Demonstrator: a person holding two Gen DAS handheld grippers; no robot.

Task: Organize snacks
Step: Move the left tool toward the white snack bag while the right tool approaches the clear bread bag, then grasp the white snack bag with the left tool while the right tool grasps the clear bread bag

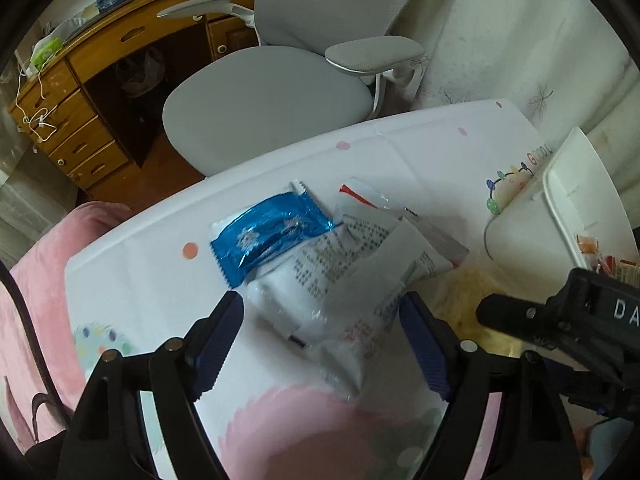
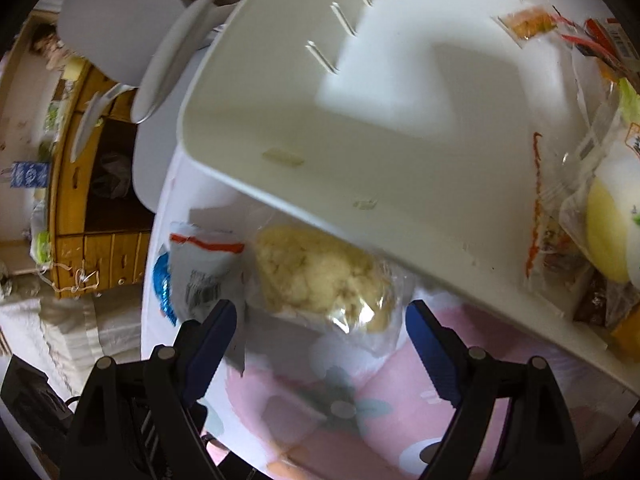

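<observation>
1. My left gripper (image 1: 322,316) hangs steeply over the table, its jaws spread wide. A white packet (image 1: 340,276) lies between the blue pads, but I cannot tell whether the pads touch it.
2. That white packet is crinkled and glossy, printed with small grey text and some red text near its lower end, with a folded flap across its middle. It lies on the tablecloth (image 1: 420,152), which is white with pink dots and cartoon prints.
3. A blue packet (image 1: 268,236) of shiny foil with white snowflake marks and zigzag ends lies just beside the white one, touching its upper left edge.
4. A second white packet with a red stripe (image 1: 360,194) lies behind them; in the right wrist view it shows a barcode (image 2: 204,284).
5. My right gripper (image 2: 320,320) is also spread wide, holding nothing. Just ahead of its fingertips lies a clear bag with a pale yellow bun (image 2: 320,276) inside, lumpy and crumbly, resting on the tablecloth against the bin's side.
6. The white bin (image 2: 360,168) is plastic and sits to the right; several wrapped snacks (image 2: 600,216) are piled at its far right end.
7. A grey office chair (image 1: 272,92) and a wooden desk (image 1: 100,64) stand beyond the table.
</observation>
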